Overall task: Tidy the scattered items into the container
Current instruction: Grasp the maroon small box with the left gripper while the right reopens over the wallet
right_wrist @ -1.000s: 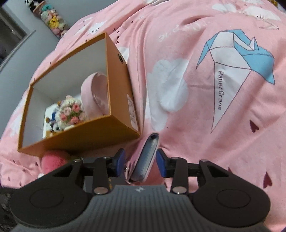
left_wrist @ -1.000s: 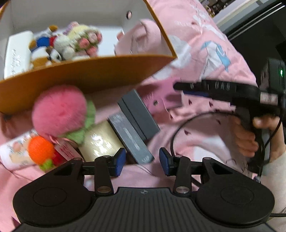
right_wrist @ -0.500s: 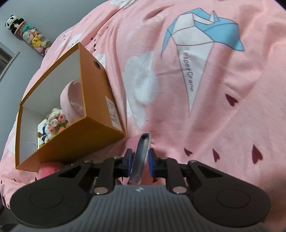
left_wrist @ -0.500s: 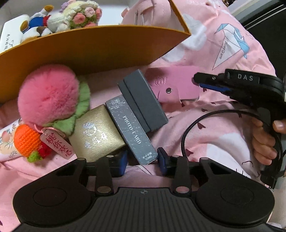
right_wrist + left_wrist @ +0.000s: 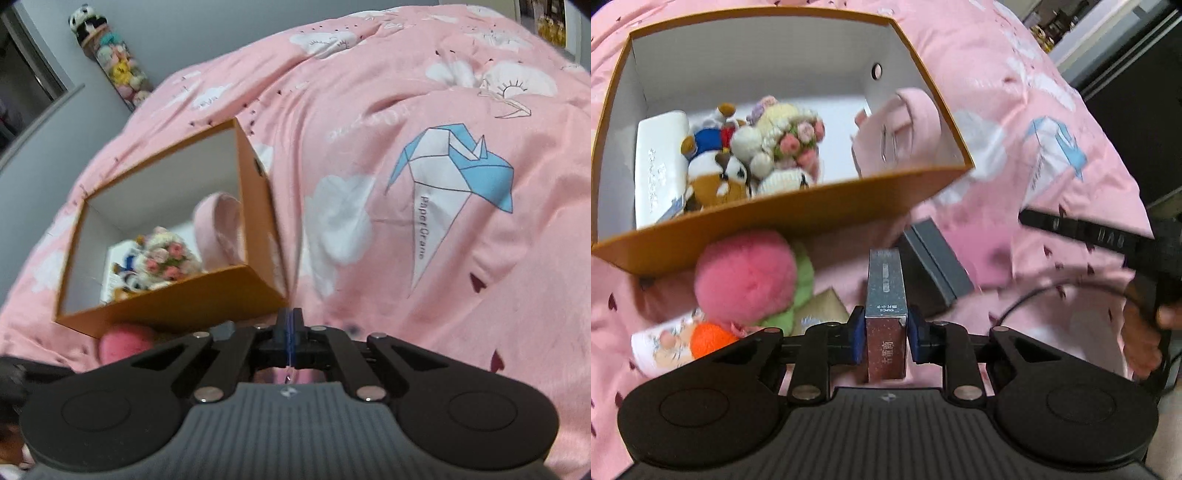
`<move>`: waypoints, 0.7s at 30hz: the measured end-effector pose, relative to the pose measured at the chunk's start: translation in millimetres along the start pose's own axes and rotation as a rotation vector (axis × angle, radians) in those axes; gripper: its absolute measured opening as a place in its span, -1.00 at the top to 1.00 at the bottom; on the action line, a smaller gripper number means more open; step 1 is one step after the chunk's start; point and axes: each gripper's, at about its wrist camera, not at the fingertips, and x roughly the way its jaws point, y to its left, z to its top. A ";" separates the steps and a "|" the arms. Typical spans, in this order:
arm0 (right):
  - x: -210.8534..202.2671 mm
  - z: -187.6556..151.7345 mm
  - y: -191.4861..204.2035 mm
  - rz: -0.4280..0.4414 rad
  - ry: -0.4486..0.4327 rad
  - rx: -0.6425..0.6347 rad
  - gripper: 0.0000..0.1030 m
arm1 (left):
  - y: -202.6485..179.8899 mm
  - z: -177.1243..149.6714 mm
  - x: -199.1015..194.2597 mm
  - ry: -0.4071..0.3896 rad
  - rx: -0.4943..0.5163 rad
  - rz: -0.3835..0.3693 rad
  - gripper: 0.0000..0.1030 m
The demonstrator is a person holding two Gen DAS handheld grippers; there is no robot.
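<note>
My left gripper [image 5: 885,334] is shut on a grey photo-card box [image 5: 886,295] and holds it above the bed, in front of the orange box [image 5: 768,225]. The orange box holds plush toys [image 5: 753,155], a white case [image 5: 659,166] and a pink pouch [image 5: 905,129]. A pink pompom [image 5: 744,275], an orange pompom [image 5: 709,338], a gold box [image 5: 822,312] and a dark grey box [image 5: 934,262] lie on the bedspread. My right gripper [image 5: 290,332] is shut with its pads together and nothing between them; the orange box [image 5: 166,299] lies ahead to its left.
The pink bedspread [image 5: 406,184] with cloud and paper-crane prints covers the whole area. The right gripper's body [image 5: 1108,240] and its cable show at the right of the left wrist view. A tube of plush toys [image 5: 114,66] stands by the grey wall.
My left gripper closed on the grey photo-card box and lifted it. My right gripper no longer holds the pink wallet; its jaws have closed fully and it has risen.
</note>
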 end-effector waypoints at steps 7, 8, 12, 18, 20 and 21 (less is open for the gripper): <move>23.6 -7.8 -31.6 -0.100 0.110 0.092 0.08 | -1.7 6.6 23.0 -0.015 -0.022 0.026 0.48; 28.8 -7.6 -33.9 -0.106 0.132 0.086 0.08 | -1.5 7.6 24.2 -0.025 -0.026 0.031 0.48; 56.7 -2.2 -30.5 -0.115 0.265 0.023 0.00 | -0.2 8.8 26.5 -0.048 -0.040 0.041 0.48; 83.4 5.9 -35.0 -0.138 0.398 0.001 -0.03 | -1.6 10.1 30.4 -0.047 -0.022 0.048 0.48; 86.6 9.7 -39.7 -0.133 0.416 0.025 -0.03 | -2.0 10.8 34.4 -0.033 -0.018 0.053 0.48; 88.3 10.2 -41.2 -0.134 0.417 0.033 -0.03 | -2.1 10.7 37.2 -0.020 -0.019 0.053 0.48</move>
